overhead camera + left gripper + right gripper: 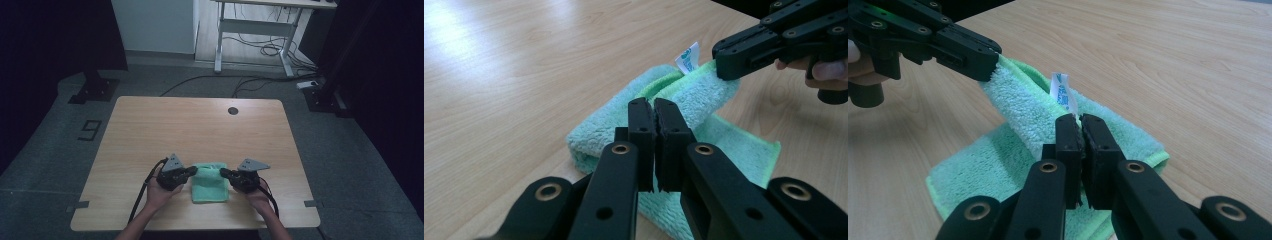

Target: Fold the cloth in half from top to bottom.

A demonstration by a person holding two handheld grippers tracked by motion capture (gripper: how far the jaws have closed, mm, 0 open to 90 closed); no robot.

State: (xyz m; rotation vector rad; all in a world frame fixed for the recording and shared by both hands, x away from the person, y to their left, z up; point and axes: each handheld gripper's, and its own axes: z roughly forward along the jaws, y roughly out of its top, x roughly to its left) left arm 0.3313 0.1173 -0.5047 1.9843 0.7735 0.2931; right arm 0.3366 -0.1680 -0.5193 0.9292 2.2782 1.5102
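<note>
A: Item one, left gripper (194, 171)?
B: Clenched on the green towel (210, 182), jaws pressed together on a raised fold at the cloth's 9 o'clock edge. Held in the left hand (159, 192), cable trailing toward 7 o'clock off the table's near edge.

A: Item two, right gripper (223, 173)?
B: Likewise clamped on the towel, jaws together on the same lifted ridge at the 3 o'clock edge. Held in the right hand (257, 195). Seen in the left gripper view at 1 o'clock, nipping the far end of the fold beside a white label (688, 58).

A: Towel itself?
B: Folded, fluffy, pale green. Lower layer flat on the wooden table (200, 125); upper layer pinched up into a ridge between both grippers. Located near the table's 6 o'clock edge, between the hands.

A: Surroundings?
B: Dark round grommet (233, 110) near the table's 12 o'clock edge. Grey floor; white-legged desk (255, 25) with loose cables beyond, at 12 o'clock.
</note>
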